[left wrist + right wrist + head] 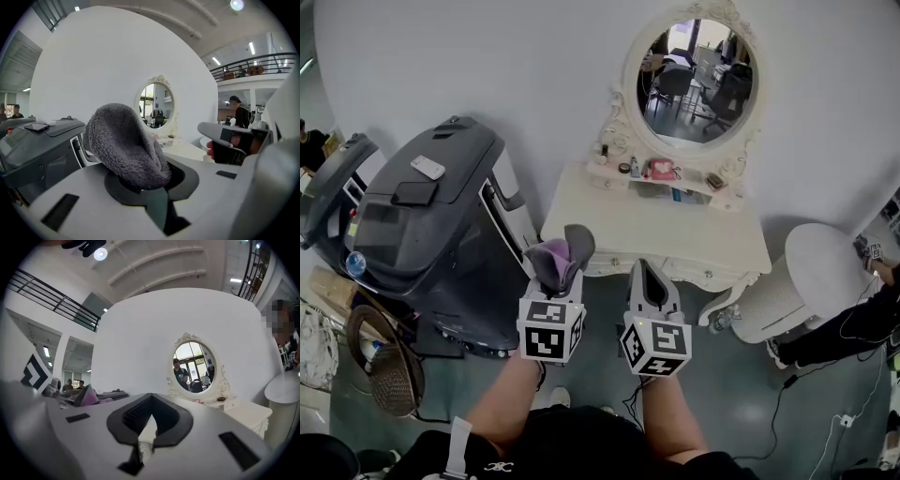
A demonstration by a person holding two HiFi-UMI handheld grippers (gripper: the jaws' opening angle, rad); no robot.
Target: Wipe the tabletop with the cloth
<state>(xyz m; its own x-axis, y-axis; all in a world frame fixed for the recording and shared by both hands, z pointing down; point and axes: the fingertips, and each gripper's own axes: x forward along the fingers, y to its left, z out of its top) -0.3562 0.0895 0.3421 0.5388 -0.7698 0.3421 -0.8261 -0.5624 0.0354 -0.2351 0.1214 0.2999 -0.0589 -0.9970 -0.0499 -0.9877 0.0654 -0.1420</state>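
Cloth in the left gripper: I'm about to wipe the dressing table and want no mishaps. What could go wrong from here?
1. The cloth is wadded in the left gripper; hard jaw tips might scrape the white tabletop.
2. Small items crowd the shelf under the mirror; a long stroke could topple them.

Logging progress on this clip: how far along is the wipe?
Done: the grey cloth is picked up and clamped in the left gripper.
In hand: both grippers are held up in front of the white dressing table, short of its top. The cloth touches no surface. The right gripper is shut with nothing in it.
Left: all the wiping. No pass on the tabletop has begun.
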